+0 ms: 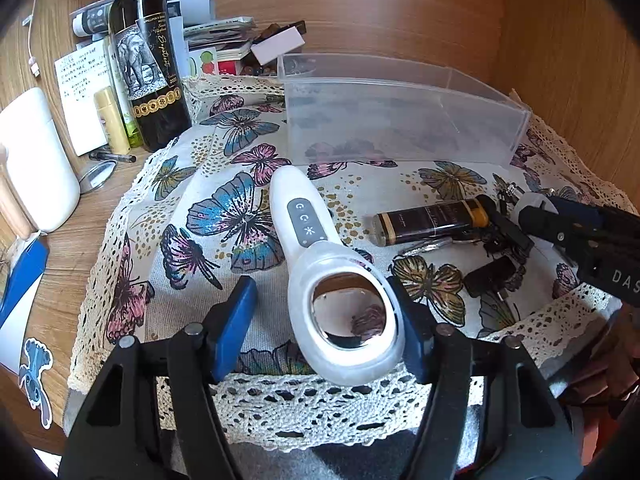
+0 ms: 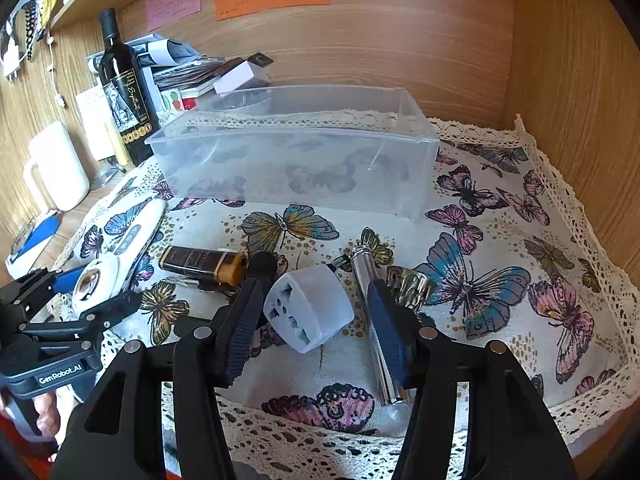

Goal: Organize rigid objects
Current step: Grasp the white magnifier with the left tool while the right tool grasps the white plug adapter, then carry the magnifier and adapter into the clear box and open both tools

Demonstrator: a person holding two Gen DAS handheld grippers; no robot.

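- Left gripper [image 1: 324,316]: jaws set wide at the bottom centre of the left wrist view. The round head of the white handheld device [image 1: 320,264] lies between the blue fingers [image 1: 236,320]; the right finger sits just beside the head, the left finger stands apart from it. No grip is visible.
- The device rests flat on the butterfly cloth [image 1: 224,208], handle pointing toward the upper centre of the frame.
- Right gripper [image 2: 316,320]: jaws spread wide at the lower centre of the right wrist view, either side of the white plug adapter [image 2: 310,308]. The left finger is near or touching the adapter; contact cannot be confirmed. The right finger stands clear of it.
- A silver cylinder [image 2: 370,316] lies on the cloth, partly hidden behind the right finger.
- A dark tube with a gold band [image 2: 204,264] lies left of the adapter, near a set of keys.
- The clear plastic bin [image 2: 296,156] stands on the cloth in the middle of the frame, behind all these items.
- A wine bottle [image 2: 122,96] stands in the upper left, beside the bin.
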